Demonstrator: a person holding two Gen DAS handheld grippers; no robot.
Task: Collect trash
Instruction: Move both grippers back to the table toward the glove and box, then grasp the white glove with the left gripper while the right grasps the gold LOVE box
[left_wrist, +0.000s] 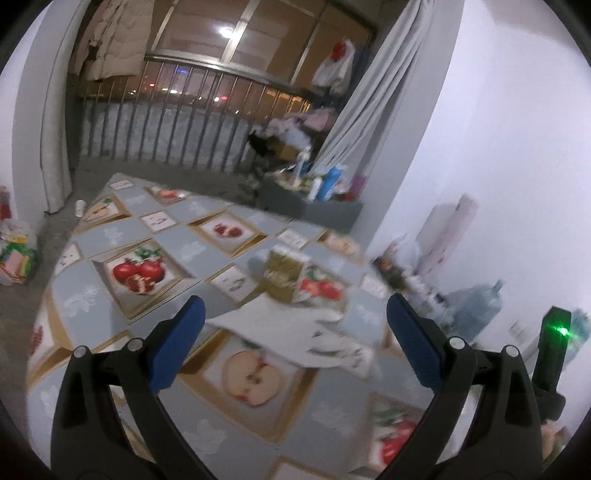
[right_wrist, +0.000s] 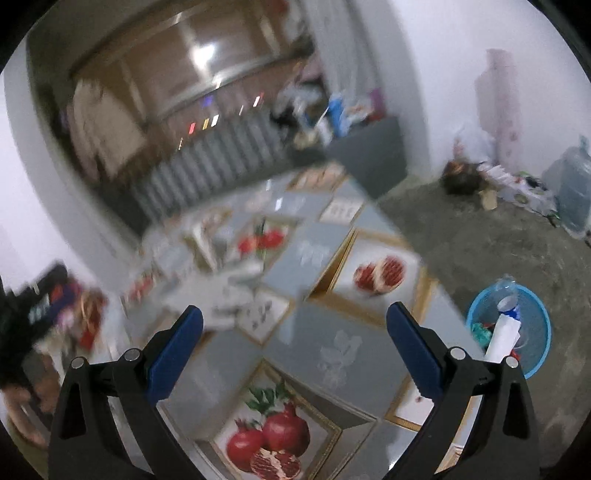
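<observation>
while both tools gape empty, the left tool (left_wrist: 295, 332) is nearer the crumpled white paper (left_wrist: 295, 332) at lower centre. its long axis runs left-right across the fruit-print surface (left_wrist: 147, 236); the right tool (right_wrist: 295, 332) sees it upper left.

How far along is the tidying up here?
Partly done, it seems. The blue basket on the floor already holds some rubbish, including a bottle. Nothing is in hand: the left gripper and right gripper are both open. Still left on the table: a white wrapper and a small box.
</observation>
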